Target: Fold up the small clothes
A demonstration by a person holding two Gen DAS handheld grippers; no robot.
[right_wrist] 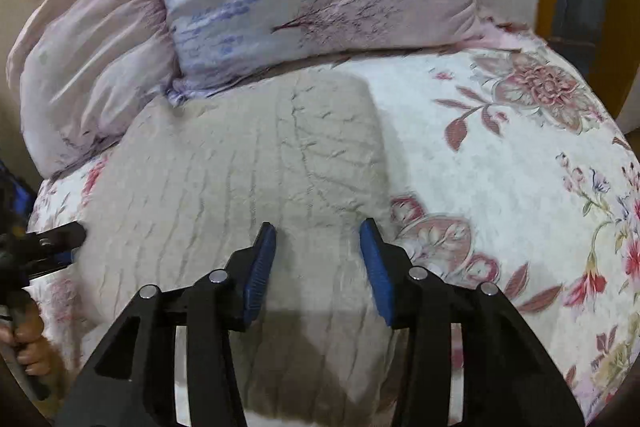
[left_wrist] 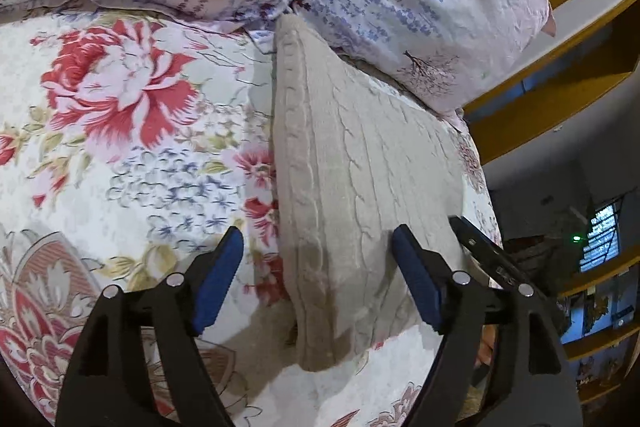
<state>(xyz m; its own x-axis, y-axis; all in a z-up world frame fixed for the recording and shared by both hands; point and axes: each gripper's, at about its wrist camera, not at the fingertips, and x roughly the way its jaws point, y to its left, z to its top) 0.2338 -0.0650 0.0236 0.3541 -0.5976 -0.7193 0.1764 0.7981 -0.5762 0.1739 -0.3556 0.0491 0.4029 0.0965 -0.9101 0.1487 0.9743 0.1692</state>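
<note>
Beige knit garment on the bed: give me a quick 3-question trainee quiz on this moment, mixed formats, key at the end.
1. True or false: the beige knit garment lies on the floral bedspread.
2. Multiple choice: the right gripper is A) shut on the garment, B) open over the garment, C) out of view.
3. Fill in: the left gripper is ____ , its fingers either side of the garment's edge.

Key: 1 true; 2 B; 3 open.
</note>
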